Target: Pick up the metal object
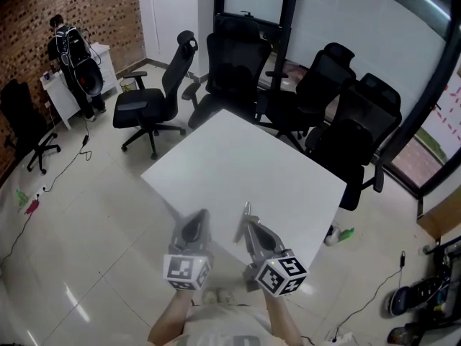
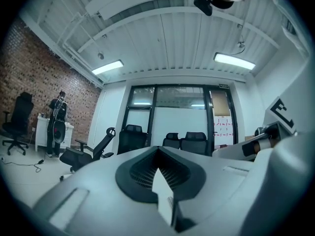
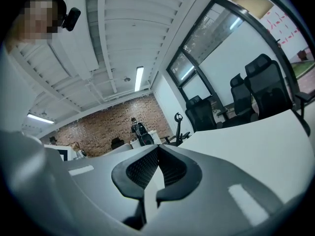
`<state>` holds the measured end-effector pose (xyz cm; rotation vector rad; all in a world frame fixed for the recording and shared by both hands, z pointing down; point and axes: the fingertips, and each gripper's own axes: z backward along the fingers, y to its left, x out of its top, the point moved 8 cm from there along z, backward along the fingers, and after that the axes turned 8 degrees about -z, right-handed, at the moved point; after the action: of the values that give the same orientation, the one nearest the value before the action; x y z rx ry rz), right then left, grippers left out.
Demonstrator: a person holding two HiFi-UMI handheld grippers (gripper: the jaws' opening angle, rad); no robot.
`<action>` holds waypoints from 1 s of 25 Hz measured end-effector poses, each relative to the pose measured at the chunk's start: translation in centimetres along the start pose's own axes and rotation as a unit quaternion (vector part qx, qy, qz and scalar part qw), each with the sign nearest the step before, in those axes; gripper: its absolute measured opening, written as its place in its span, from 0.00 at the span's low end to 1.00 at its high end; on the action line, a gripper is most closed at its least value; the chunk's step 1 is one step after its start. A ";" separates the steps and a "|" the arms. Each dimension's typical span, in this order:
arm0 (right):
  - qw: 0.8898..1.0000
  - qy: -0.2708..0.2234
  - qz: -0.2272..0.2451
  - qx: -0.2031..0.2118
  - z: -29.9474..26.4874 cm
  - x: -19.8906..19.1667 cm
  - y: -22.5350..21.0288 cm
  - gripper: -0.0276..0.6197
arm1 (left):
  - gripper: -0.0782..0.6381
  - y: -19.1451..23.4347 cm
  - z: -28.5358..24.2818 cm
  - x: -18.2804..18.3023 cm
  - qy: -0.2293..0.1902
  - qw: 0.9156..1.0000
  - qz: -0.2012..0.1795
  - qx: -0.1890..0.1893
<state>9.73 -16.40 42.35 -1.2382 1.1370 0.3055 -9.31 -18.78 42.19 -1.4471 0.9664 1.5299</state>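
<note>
Two claws side by side, at near edge of white table [image 1: 245, 157]. Left claw [image 1: 196, 225] shut tight, tips together, nothing in it. Right claw [image 1: 248, 218] shut tight too – nothing in it. Metal object – cannot spot it in any view. Black chairs [image 1: 238, 71] behind table. Person [image 1: 72, 49] stands far off by brick wall [image 1: 43, 13].

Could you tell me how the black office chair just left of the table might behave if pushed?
The office chair probably rolls easily: star base on glossy floor. Pushed at its tall back, it might swivel or tip.
</note>
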 end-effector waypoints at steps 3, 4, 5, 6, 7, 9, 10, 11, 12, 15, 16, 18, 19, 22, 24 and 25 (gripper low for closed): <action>1.000 -0.003 -0.011 -0.019 0.5 -0.7 -0.7 0.06 | 0.10 -0.4 0.0 -0.5 0.007 1.000 0.000 -0.010; 1.000 -0.004 -0.013 -0.026 0.6 -0.9 -1.0 0.06 | 0.10 -0.4 0.0 -0.7 0.009 1.000 -0.001 -0.012; 0.999 -0.004 -0.012 -0.032 0.6 -1.0 -1.2 0.06 | 0.10 -0.4 0.0 -0.8 0.010 1.000 -0.002 -0.014; 0.999 -0.006 -0.011 -0.037 0.5 -0.9 -1.4 0.06 | 0.10 -0.5 -0.2 -0.8 0.011 1.000 -0.003 -0.016; 0.999 -0.009 -0.009 -0.043 0.4 -0.8 -1.6 0.06 | 0.10 -0.6 -0.4 -0.9 0.012 1.000 -0.005 -0.019; 0.998 -0.016 -0.004 -0.057 0.1 -0.5 -2.2 0.06 | 0.10 -0.8 -0.8 -0.9 0.013 1.000 -0.009 -0.025; 0.998 -0.018 0.000 -0.064 -0.2 -0.5 -2.6 0.06 | 0.10 -0.9 -1.1 -0.9 0.013 0.999 -0.011 -0.029; 0.997 -0.018 0.003 -0.072 -0.4 -0.6 -3.1 0.06 | 0.10 -1.0 -1.3 -1.1 0.014 0.999 -0.013 -0.031; 0.997 -0.017 0.002 -0.082 -0.7 -0.9 -3.8 0.05 | 0.10 -1.1 -1.4 -1.4 0.018 0.999 -0.012 -0.033; 0.993 -0.015 -0.016 -0.117 -1.0 -2.3 -6.7 0.14 | 0.10 -1.5 -1.6 -2.9 0.039 0.998 -0.006 -0.041; 0.992 -0.013 -0.026 -0.126 -1.1 -2.8 -7.6 0.19 | 0.10 -1.7 -1.6 -3.3 0.045 0.998 -0.003 -0.047; 0.990 -0.003 -0.045 -0.137 -1.4 -4.2 -9.2 0.28 | 0.10 -2.0 -1.8 -3.8 0.053 0.997 -0.003 -0.056; 0.988 0.006 -0.049 -0.145 -1.6 -4.9 -9.9 0.29 | 0.10 -1.9 -1.9 -4.0 0.056 0.997 -0.005 -0.058; 0.981 0.038 -0.041 -0.184 -2.7 -7.0 -11.8 0.32 | 0.10 -1.4 -2.4 -4.1 0.061 0.996 -0.012 -0.058; 0.976 0.053 -0.040 -0.207 -3.3 -8.0 -13.2 0.35 | 0.10 -1.0 -2.6 -4.4 0.065 0.996 -0.011 -0.055; 0.974 0.060 -0.043 -0.215 -3.6 -8.4 -13.9 0.36 | 0.10 -0.8 -2.6 -4.5 0.069 0.996 -0.011 -0.053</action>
<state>14.11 -21.46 57.55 -1.7028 1.1509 0.4307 -7.42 -21.07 46.58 -1.6509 0.9584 1.5014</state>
